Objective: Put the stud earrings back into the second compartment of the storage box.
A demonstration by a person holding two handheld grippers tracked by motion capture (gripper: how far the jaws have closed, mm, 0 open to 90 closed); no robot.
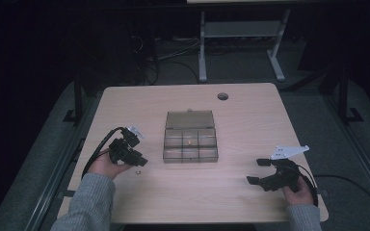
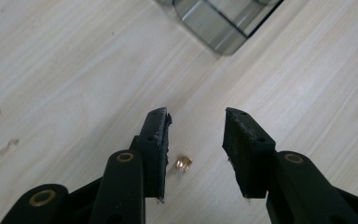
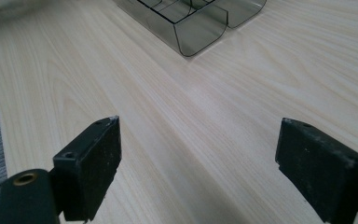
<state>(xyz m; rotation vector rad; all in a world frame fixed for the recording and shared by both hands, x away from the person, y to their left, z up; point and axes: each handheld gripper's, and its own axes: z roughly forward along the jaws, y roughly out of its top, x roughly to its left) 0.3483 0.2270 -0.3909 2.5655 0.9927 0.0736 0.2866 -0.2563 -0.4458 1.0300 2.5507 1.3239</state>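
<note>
Small brass insert [image 2: 183, 164] lies on the table [image 2: 65, 70], between the left gripper [image 2: 196, 140] jaws, spread, untouched. Compartment box [image 1: 191, 137] near. Right gripper [image 3: 198, 163] spread, empty. Step: pickup. Next: lower, pinch squarely.

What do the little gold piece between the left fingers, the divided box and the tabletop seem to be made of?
The little gold piece looks like brass: shiny, yellow, ribbed metal, though it is too small to be sure. The divided box seems to be smoke-tinted clear plastic, since the table shows through its glossy walls. The tabletop looks like pale wood-grain laminate with a matte finish; solid wood cannot be ruled out.
</note>
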